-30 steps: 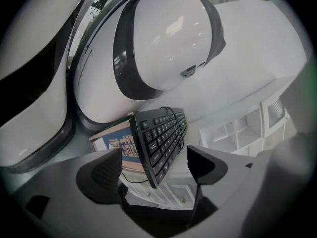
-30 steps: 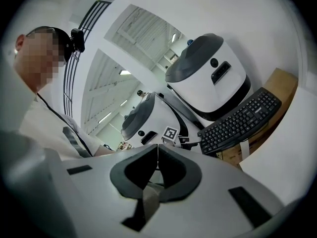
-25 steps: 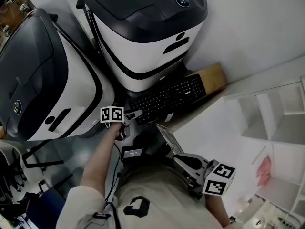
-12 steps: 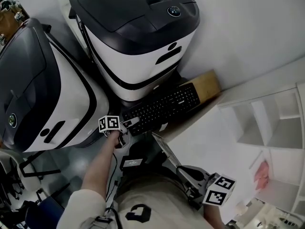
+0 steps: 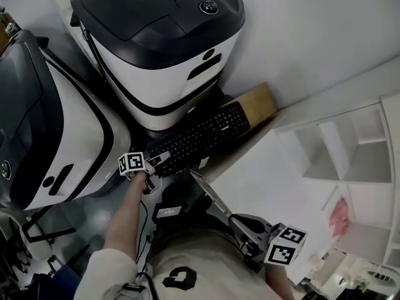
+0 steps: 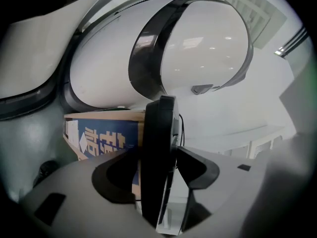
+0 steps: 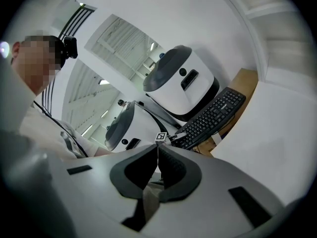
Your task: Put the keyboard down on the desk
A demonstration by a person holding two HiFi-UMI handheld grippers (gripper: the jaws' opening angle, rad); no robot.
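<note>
Keyboard (image 5: 199,134) is black and sits slantwise at the foot of the nearer of two big white-and-dark machines (image 5: 162,42). Its far end rests over a brown cardboard box (image 5: 256,102). It is not on the white desk (image 5: 275,167); it lies just off that desk's edge, on the machine side.

My left gripper (image 5: 157,163) is at the keyboard's near end. Its jaws have just been closing, and in the left gripper view the keyboard stands edge-on between them as a dark slab. Both pads are against its faces, so I have hold of that end. Behind the slab in that view I see the side of the box, which has a blue printed panel, and the rounded white body of the machine above it.

My right gripper (image 7: 157,152) hangs low and close to my body over the desk, well apart from the keyboard. Its jaws are pressed together with nothing between them. Looking along them I can see the keyboard, the box and both machines further off.

The second machine (image 5: 56,130) stands to the left of the first. A white shelf unit (image 5: 350,149) with open compartments lies at the right, beyond the desk.
</note>
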